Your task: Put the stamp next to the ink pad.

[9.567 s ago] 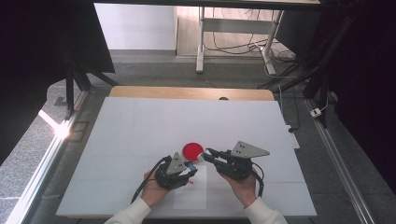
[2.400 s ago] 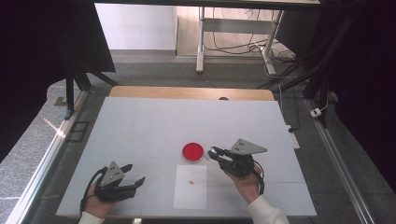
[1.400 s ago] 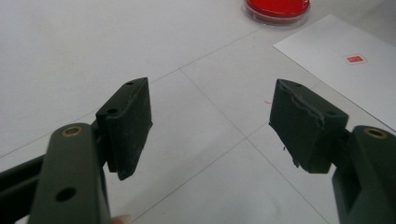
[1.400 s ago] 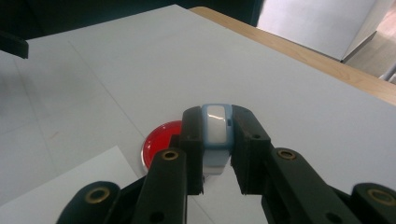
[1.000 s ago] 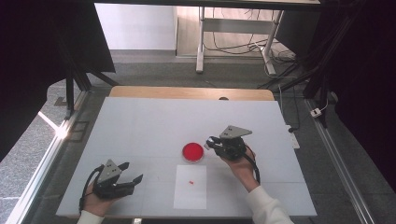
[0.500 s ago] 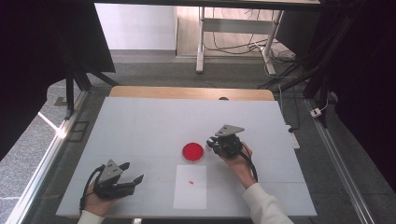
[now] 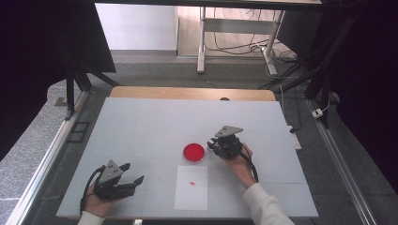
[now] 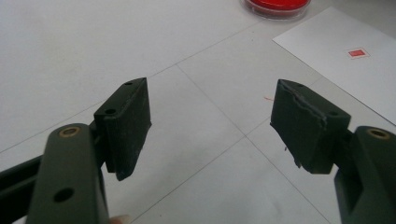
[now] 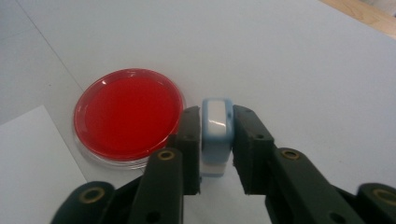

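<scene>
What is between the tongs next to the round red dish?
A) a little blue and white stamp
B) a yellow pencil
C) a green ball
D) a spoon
A: in the right gripper view, the right tongs have a small blue and white stamp between them, just beside the round red dish.

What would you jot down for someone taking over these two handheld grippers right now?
Left gripper: jaws open, nothing between them, low at the table's near left.
Right gripper: a small blue stamp stands between its jaws, which have just been opening, beside the red ink pad.
Done: the paper sheet bears one red mark.
Left: probably let go of the stamp and back away.
</scene>
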